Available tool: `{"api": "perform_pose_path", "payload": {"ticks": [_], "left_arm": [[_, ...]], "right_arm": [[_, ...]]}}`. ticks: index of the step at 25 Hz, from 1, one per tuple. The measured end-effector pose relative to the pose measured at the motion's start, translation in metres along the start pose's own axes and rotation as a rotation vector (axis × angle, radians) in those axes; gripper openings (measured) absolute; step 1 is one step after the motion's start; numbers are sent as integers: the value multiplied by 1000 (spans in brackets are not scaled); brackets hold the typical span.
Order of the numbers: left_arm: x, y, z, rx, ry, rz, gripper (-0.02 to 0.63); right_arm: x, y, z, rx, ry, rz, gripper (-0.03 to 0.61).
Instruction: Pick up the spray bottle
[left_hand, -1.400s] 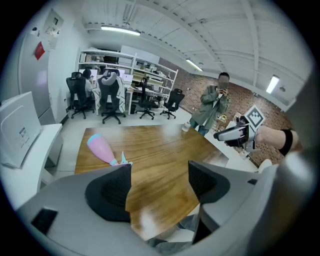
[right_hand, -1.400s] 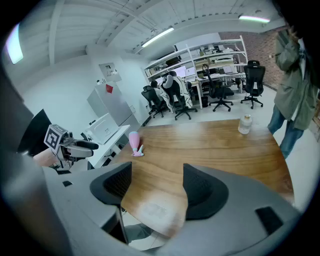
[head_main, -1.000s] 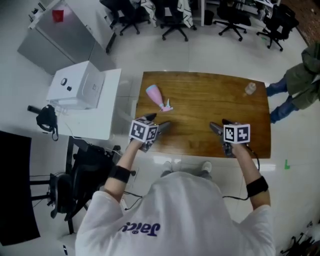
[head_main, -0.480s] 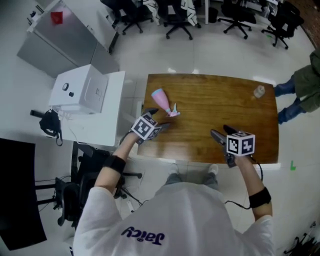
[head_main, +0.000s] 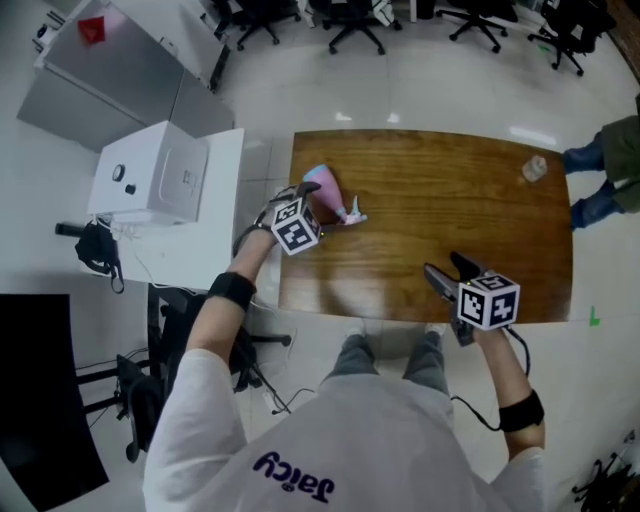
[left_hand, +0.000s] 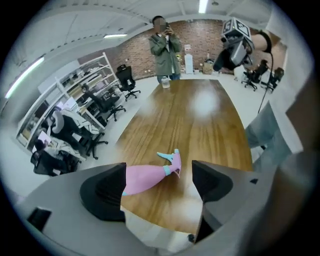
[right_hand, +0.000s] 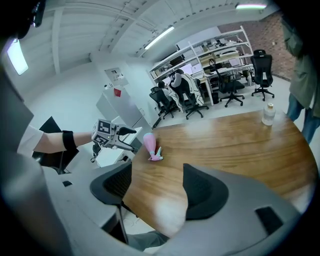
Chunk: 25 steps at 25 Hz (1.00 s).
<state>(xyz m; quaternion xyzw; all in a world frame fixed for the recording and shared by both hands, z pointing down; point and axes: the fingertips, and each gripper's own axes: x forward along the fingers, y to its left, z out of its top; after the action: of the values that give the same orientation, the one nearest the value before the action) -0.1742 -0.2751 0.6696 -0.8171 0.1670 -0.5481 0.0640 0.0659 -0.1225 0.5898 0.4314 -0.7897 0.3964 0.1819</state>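
A pink spray bottle with a teal trigger lies on its side near the left end of the wooden table. My left gripper is open right at the bottle's left side. In the left gripper view the bottle lies just beyond the open jaws, its base hidden behind the left jaw, and the gripper holds nothing. My right gripper hovers open over the table's front edge, far from the bottle. The right gripper view shows that gripper empty, with the bottle far off.
A small clear bottle stands at the table's far right corner, where a person stands. A white cabinet carrying a white box adjoins the table's left end. Office chairs line the far side.
My left gripper has travelled forward and left, from the table's front edge up to the spray bottle. The right gripper has stayed near the front edge, still open.
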Motion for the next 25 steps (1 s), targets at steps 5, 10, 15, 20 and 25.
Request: {"api": "perform_pose_path", "payload": {"ticks": [5, 10, 15, 20, 25], "left_arm": [[32, 7, -14, 368, 122, -15, 405], [63, 17, -29, 752, 238, -23, 413], [90, 20, -40, 998, 291, -71, 413], [116, 17, -53, 1122, 334, -126, 413], [131, 19, -67, 1167, 374, -132, 383]], "right_arm": [[9, -1, -12, 24, 14, 1, 328], [12, -13, -19, 57, 21, -11, 328], [10, -27, -19, 66, 22, -34, 328], [10, -33, -17, 69, 20, -50, 328], [13, -33, -18, 58, 22, -57, 328]]}}
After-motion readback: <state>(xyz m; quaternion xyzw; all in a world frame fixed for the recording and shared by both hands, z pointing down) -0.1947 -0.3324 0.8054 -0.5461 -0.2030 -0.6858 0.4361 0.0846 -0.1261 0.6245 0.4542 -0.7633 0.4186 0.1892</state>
